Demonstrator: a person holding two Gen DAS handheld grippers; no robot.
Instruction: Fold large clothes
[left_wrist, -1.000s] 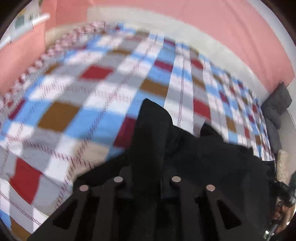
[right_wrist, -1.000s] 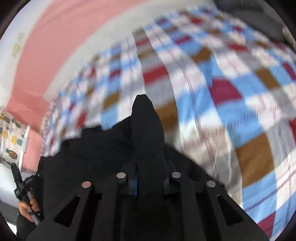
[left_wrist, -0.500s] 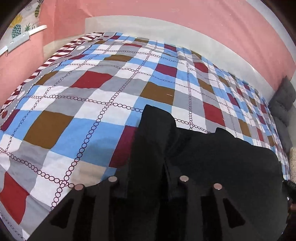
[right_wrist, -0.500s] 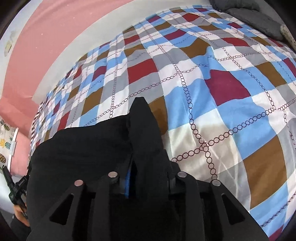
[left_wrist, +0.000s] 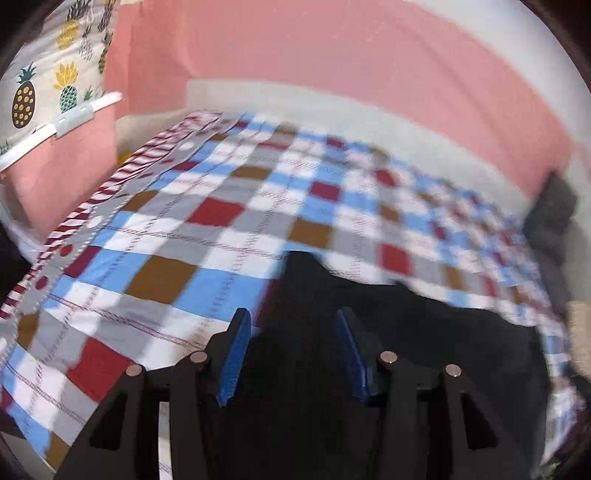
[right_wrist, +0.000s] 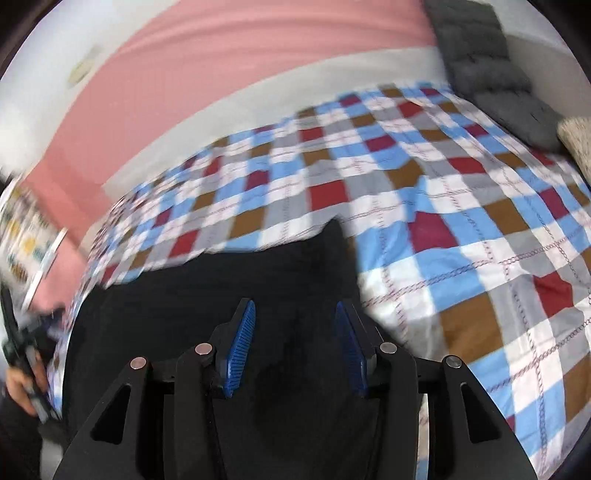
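Observation:
A large black garment (left_wrist: 424, 339) lies spread on the checked bedspread (left_wrist: 221, 221). In the left wrist view my left gripper (left_wrist: 291, 328) is open, its blue pads (left_wrist: 236, 347) apart over the garment's left corner. In the right wrist view the same black garment (right_wrist: 207, 295) lies flat, and my right gripper (right_wrist: 293, 321) is open with blue pads (right_wrist: 242, 332) spread above its right corner. Neither gripper holds cloth. The garment's near edge is hidden under the gripper bodies.
The bedspread (right_wrist: 480, 229) covers a bed against a pink wall (left_wrist: 332, 55). Grey cushions (right_wrist: 491, 74) lie at the bed's right end. A pineapple-print cloth (left_wrist: 44, 81) hangs at the left. A hand holding the other gripper (right_wrist: 22, 373) shows at the left edge.
Both grippers were shut on the garment's corners; both have opened and let go. The garment now lies flat on the bed, and both grippers have drawn back.

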